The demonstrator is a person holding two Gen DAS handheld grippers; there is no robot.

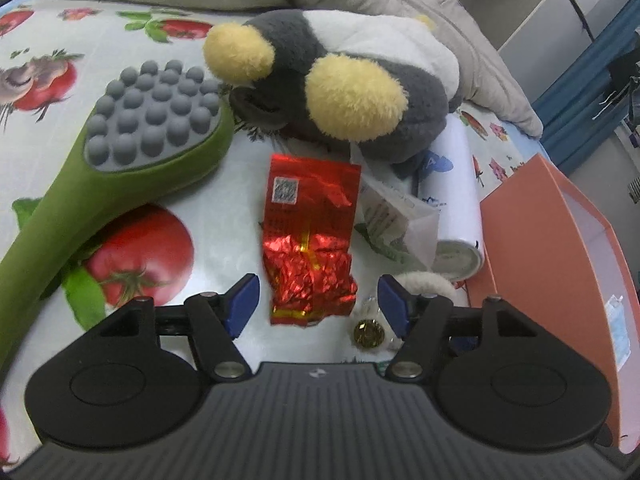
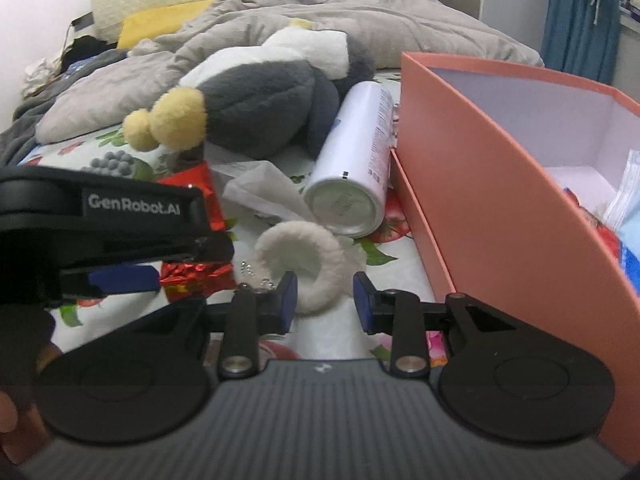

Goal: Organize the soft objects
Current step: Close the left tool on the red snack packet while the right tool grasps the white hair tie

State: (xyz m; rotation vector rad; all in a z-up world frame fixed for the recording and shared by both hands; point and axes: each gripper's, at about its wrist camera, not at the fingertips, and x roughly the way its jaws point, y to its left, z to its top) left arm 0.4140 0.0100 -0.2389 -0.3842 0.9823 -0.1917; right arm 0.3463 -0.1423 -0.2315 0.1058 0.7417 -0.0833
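A grey and white plush toy [image 1: 344, 80] with yellow feet lies on the fruit-print sheet; it also shows in the right wrist view [image 2: 264, 116]. A red foil packet [image 1: 310, 240] lies between the open fingers of my left gripper [image 1: 318, 304], whose tips straddle its lower end. A white fluffy ring [image 2: 300, 264] lies just ahead of my right gripper [image 2: 325, 300], which is open and empty, its left pad [image 2: 289, 300] near the ring's front edge. The ring also shows in the left wrist view [image 1: 428, 284]. The left gripper shows from the side in the right wrist view [image 2: 120, 280].
An open orange box [image 2: 472, 184] with items inside stands at the right. A white spray can [image 2: 356, 168] lies beside it. A green massage brush [image 1: 120, 156] lies at left. A crumpled clear wrapper [image 1: 400, 216], a gold coin [image 1: 369, 334] and a grey quilt [image 2: 320, 16] are nearby.
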